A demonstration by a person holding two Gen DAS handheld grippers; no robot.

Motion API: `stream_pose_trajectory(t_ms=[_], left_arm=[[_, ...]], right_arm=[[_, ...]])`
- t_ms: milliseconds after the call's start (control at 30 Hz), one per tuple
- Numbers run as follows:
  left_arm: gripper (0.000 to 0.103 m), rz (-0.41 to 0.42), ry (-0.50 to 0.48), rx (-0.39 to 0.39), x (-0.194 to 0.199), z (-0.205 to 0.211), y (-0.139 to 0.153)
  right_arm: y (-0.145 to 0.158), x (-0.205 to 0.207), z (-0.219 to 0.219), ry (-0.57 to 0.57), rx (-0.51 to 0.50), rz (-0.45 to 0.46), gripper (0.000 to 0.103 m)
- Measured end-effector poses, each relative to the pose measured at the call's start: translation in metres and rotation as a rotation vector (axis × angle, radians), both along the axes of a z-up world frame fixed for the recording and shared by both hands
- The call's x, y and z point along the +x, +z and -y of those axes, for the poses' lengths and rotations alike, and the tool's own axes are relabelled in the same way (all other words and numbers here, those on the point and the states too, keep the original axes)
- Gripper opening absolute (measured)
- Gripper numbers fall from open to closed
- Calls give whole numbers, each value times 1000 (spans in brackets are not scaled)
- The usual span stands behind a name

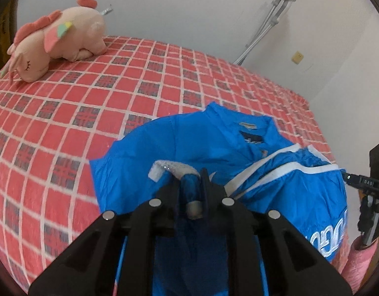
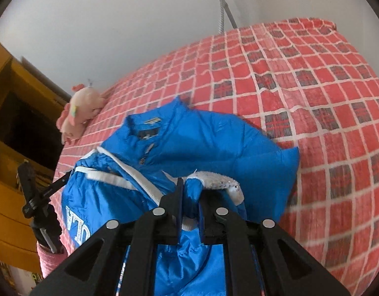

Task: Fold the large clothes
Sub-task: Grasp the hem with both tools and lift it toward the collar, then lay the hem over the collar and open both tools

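Note:
A bright blue jacket [image 1: 189, 143] with white stripes and white lettering lies bunched on the red checked bed [image 1: 90, 86]. Its collar faces away from me. In the left wrist view my left gripper [image 1: 189, 180] is shut on a fold of blue fabric beside a white fleecy cuff [image 1: 169, 166]. The right wrist view shows the same jacket [image 2: 214, 143] on the bed [image 2: 312, 98]. There my right gripper [image 2: 191, 187] is shut on another blue fold next to a white cuff [image 2: 219, 182]. More blue fabric hangs below both sets of fingers.
A pink plush unicorn [image 1: 58, 37] lies at the far end of the bed, small in the right wrist view [image 2: 78, 113]. A metal stand [image 1: 268, 24] leans on the white wall. A wooden cabinet [image 2: 11, 123] stands beside the bed. A pink sleeve [image 2: 48, 261] shows low at the left.

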State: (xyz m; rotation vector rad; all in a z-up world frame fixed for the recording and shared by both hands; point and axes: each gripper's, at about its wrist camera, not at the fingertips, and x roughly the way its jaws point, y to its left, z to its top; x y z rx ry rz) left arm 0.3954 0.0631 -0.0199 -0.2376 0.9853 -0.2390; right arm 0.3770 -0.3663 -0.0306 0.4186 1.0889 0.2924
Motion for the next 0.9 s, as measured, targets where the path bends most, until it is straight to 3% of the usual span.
stream_pose_trajectory(t_ms=[233, 433, 500, 533, 567, 600, 633, 667, 700, 800, 900], left_arm=[[17, -28, -1, 19, 26, 3, -24], [22, -38, -1, -7, 20, 0, -19], [25, -31, -7, -15, 9, -3, -10], [26, -26, -10, -15, 5, -4, -7], [29, -19, -14, -18, -2, -6, -3], [31, -12, -19, -20, -10, -8, 1], [39, -4, -21, -22, -15, -9, 4], [62, 8, -18, -19, -21, -12, 7], [73, 38, 7, 15, -30, -16, 12], [77, 92, 40, 123, -49, -26, 18], [77, 62, 30, 134, -61, -31, 9]], right_arm=[[-28, 22, 0, -7, -16, -25, 11], [-18, 10, 1, 22, -14, 9, 18], [-10, 1, 2, 40, -10, 24, 24], [-6, -4, 2, 50, -11, 32, 32], [-2, -10, 2, 61, -12, 43, 50], [4, -18, 2, 63, -43, 67, 59], [9, -24, 2, 61, -78, 88, 65], [12, -31, 2, 64, -110, 102, 65], [14, -35, 3, 69, -119, 106, 65], [11, -49, 5, 98, -98, 87, 68], [1, -59, 5, 111, -114, 58, 70]])
